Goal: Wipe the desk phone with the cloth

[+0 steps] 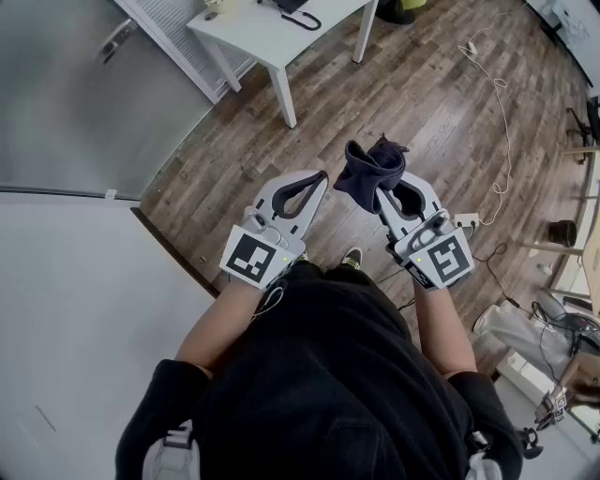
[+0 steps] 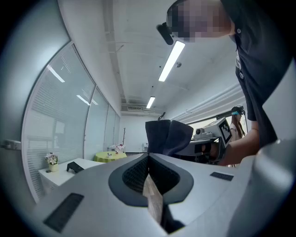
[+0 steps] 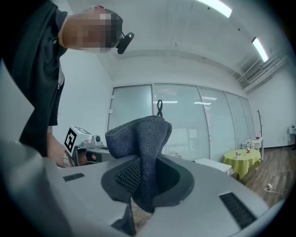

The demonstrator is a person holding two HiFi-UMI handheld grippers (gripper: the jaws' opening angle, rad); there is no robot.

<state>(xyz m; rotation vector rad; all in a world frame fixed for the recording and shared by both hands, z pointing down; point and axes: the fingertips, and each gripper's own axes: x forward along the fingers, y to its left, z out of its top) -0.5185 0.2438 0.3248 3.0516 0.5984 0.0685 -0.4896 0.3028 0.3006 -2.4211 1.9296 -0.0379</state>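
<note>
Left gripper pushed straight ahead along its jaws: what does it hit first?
Probably the dark cloth clamped in the right gripper: it sits dead ahead, just past the shut tips of the left gripper. Depth is unclear, so it might pass beside.

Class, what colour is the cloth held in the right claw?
Dark navy blue; the cloth shows best in the right gripper view.

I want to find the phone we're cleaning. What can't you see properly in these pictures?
- Dark corded thing on the white table: the head view's top edge cuts it off; cannot tell if it's the phone.
- Cloth: in the head view, part is hidden behind the right gripper.
- Small dark object, left gripper view: too small to name.
</note>
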